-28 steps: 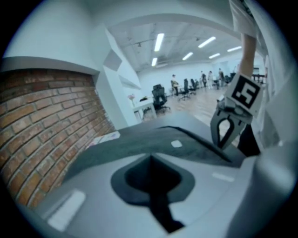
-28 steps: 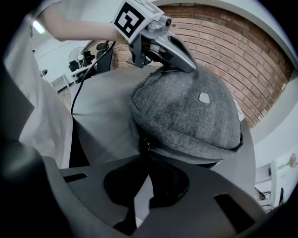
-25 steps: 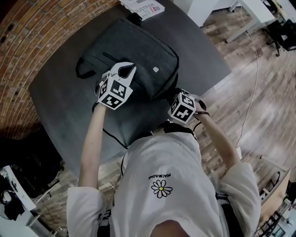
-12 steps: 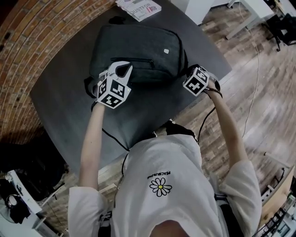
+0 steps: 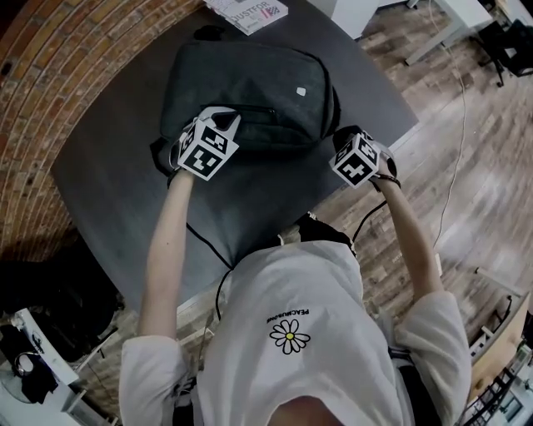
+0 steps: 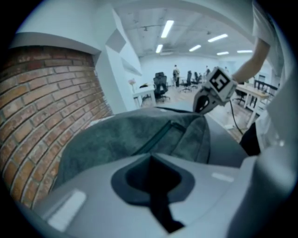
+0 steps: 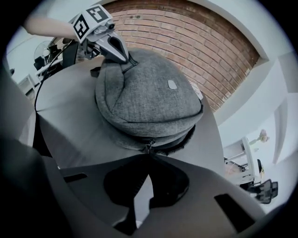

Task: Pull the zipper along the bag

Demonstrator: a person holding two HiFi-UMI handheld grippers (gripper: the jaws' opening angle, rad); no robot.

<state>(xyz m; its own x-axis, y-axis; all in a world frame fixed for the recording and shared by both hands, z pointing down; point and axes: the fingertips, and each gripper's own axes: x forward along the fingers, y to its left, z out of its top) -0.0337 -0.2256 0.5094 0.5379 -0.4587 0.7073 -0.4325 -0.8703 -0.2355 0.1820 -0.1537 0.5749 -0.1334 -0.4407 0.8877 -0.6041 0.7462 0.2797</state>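
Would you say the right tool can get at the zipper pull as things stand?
Probably yes: the right tool seems closed on the zipper pull of the bag, nothing in the way.

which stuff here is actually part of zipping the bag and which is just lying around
In the job:
- grey bag
- zipper pull, pinched in the shut right claw
- left claw, shut, tip against the bag

Lying about:
- printed booklet at the far edge of the table
- office chairs in the background
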